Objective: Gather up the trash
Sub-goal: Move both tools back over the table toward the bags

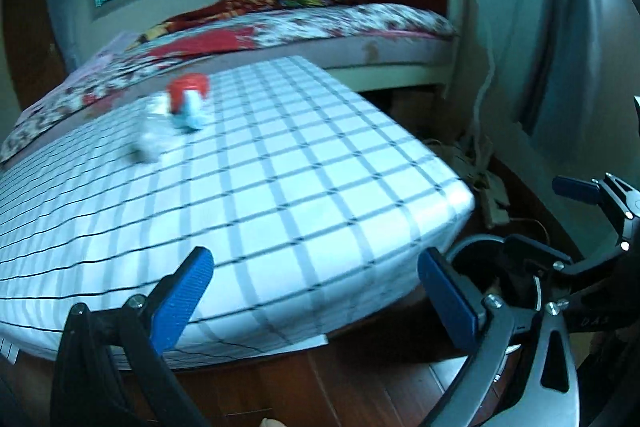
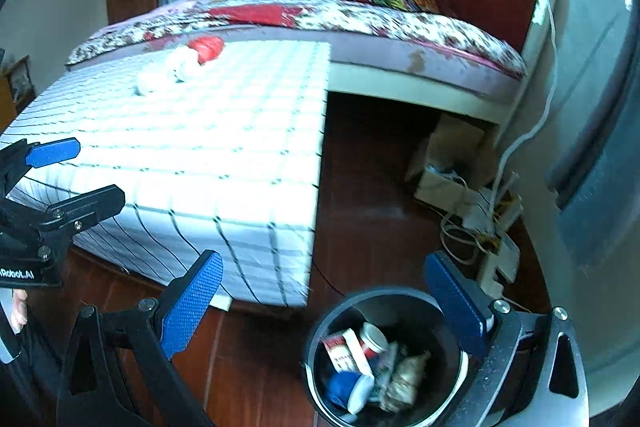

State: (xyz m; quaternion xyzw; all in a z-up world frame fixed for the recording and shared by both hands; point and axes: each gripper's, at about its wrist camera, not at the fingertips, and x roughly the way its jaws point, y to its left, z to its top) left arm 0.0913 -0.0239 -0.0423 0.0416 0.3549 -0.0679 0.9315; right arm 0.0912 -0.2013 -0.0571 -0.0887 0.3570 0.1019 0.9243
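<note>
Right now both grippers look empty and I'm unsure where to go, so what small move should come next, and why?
Probably reach the left gripper forward over the checked table toward the blurred trash pile at its far side. Both grippers are open and hold nothing, the right gripper hangs near the bin, which already holds trash, and that pile is all that shows on the table.

Only legible txt: white lettering "Robot.AI", cut off at frame edge w/ first letters missing, on the black body of the left gripper (image 2: pixel 52 153) in right wrist view; faint letters on the right gripper (image 1: pixel 576 185) in left wrist view are too blurry to read.
</note>
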